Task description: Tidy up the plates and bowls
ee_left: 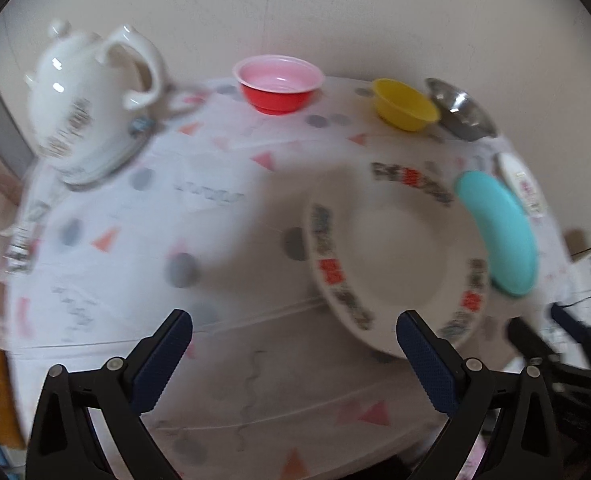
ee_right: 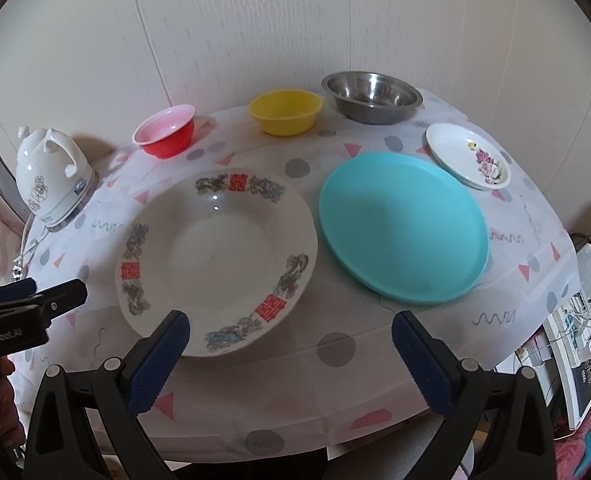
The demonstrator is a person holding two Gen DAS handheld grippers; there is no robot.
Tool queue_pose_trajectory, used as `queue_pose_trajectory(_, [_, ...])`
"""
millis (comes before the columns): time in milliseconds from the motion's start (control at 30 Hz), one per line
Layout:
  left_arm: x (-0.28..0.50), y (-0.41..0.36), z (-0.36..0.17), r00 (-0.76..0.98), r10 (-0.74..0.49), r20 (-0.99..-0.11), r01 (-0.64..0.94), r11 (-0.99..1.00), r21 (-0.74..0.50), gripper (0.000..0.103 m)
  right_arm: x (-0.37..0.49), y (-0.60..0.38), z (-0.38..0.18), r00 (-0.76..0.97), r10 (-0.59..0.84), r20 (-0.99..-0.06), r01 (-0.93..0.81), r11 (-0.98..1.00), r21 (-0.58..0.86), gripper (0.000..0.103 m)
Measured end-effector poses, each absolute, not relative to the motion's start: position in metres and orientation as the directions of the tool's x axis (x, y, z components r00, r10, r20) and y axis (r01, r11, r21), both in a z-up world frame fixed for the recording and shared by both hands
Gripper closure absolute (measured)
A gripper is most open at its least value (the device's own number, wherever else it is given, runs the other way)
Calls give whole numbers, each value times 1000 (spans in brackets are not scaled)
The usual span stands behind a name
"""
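A large white plate with red and grey rim patterns (ee_right: 219, 256) (ee_left: 395, 264) lies mid-table, beside a turquoise plate (ee_right: 403, 228) (ee_left: 499, 232). A small floral plate (ee_right: 469, 156) (ee_left: 521, 188) sits at the right. Along the wall stand a red bowl with pink inside (ee_right: 165, 130) (ee_left: 277, 88), a yellow bowl (ee_right: 285, 112) (ee_left: 405, 106) and a steel bowl (ee_right: 371, 96) (ee_left: 461, 110). My right gripper (ee_right: 289, 344) hangs open above the table's near edge, holding nothing. My left gripper (ee_left: 293, 344) is open and empty over bare cloth, left of the white plate.
A white ceramic kettle on its base (ee_right: 51, 176) (ee_left: 91, 108) stands at the table's left end, with a cord trailing off the edge. The patterned tablecloth (ee_right: 335, 380) covers the table. A wall runs close behind the bowls. Clutter and boxes (ee_right: 583, 360) lie beyond the right edge.
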State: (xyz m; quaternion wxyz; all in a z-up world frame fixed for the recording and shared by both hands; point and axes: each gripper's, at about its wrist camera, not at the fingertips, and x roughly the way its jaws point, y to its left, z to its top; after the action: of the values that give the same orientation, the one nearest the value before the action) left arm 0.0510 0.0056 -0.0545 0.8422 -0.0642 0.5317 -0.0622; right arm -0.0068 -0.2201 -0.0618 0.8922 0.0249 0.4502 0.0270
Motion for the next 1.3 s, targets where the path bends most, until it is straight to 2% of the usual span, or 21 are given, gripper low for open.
queue_pose_trajectory(67, [55,5,-59,415,-170,-894,18,984,-178,0,-4,-223,-65,585,73,-807,-30,997,69,1])
queue_pose_trajectory(133, [59,0,-63,402,-170,-900,31,985,-172,0,0,-227,-68,573,111,-812,-41,993,107,5])
queue_pose_trajectory(200, [63,-3,-65,397,-175,-901,52,984,-168,0,6,-230,-72,554,138,-821,-44,990,137,15])
queue_pose_trajectory(267, [67,-4,-66,397,-199,-896,63,980,-190,0,10,-232,-76,534,163,-829,-41,985,167,19])
queue_pose_trajectory(367, [79,1,-70,384,-205,-900,44,978,-204,0,15,-235,-82,513,220,-830,-47,972,229,34])
queue_pose_trajectory(433, [86,5,-72,372,-229,-900,31,972,-234,0,19,-238,-84,499,279,-820,-54,955,292,39])
queue_pose_trajectory(500, [94,8,-76,350,-257,-901,8,962,-272,0,23,-238,-86,487,308,-817,-70,946,316,50])
queue_pose_trajectory(567, [101,10,-80,318,-290,-902,-13,950,-310,0,29,-239,-90,475,312,-823,-67,945,320,53])
queue_pose_trajectory(600, [104,10,-82,301,-303,-904,-23,945,-325,0,32,-240,-91,470,322,-822,-59,941,334,60])
queue_pose_trajectory(633, [109,11,-85,280,-313,-907,-37,941,-336,1,35,-243,-93,463,328,-824,-48,937,346,63])
queue_pose_trajectory(800, [118,10,-85,299,-340,-892,-49,928,-370,1,46,-254,-102,440,348,-828,2,922,388,64])
queue_pose_trajectory(967, [128,6,-90,302,-291,-908,-12,951,-309,2,54,-260,-111,424,359,-832,18,915,404,64])
queue_pose_trajectory(1100, [133,6,-94,303,-293,-907,0,952,-307,12,62,-260,-118,417,341,-843,24,922,385,66])
queue_pose_trajectory(1167, [136,3,-97,299,-299,-906,13,951,-309,20,64,-261,-120,419,343,-840,30,920,391,68])
queue_pose_trajectory(1200, [136,0,-97,300,-302,-905,25,951,-309,28,65,-262,-121,423,348,-836,32,917,398,69])
queue_pose_trajectory(1300, [140,-7,-100,293,-296,-909,62,955,-291,30,69,-261,-122,431,364,-825,26,910,415,72])
